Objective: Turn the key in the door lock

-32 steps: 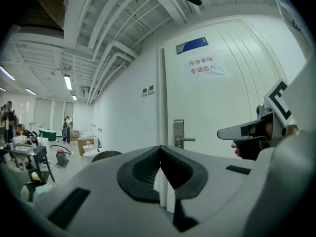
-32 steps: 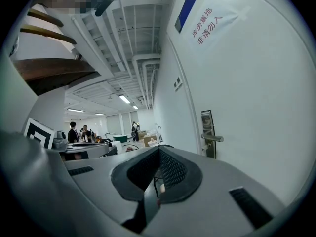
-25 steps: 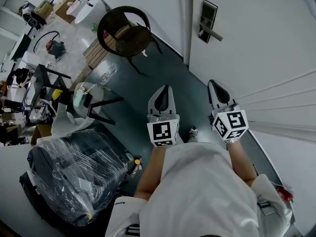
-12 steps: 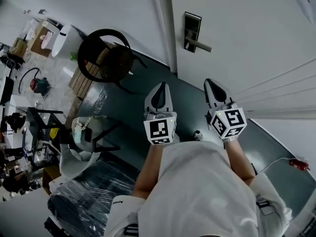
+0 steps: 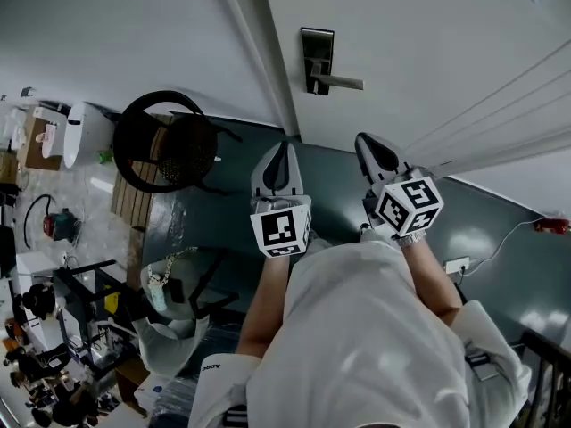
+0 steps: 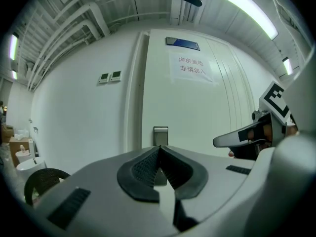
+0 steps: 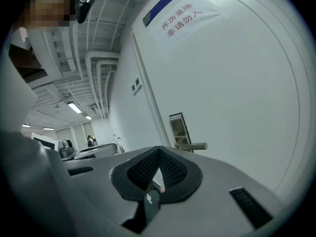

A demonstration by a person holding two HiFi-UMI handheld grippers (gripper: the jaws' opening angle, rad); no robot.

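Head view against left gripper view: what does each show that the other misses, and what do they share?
Head view only: the dark floor under the person. Left gripper view only: the blue plate above the door, two wall switches, and the ceiling lights. Shared: the lock plate, the black chair and the right gripper.

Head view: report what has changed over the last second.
The person has turned toward the door: its lock plate and lever slid from upper right to top centre, ahead of the left gripper and right gripper. The chair drifted left and down, and the plastic-wrapped bundle left the frame. Both grippers kept their jaws together, side by side; nothing was taken hold of or let go.
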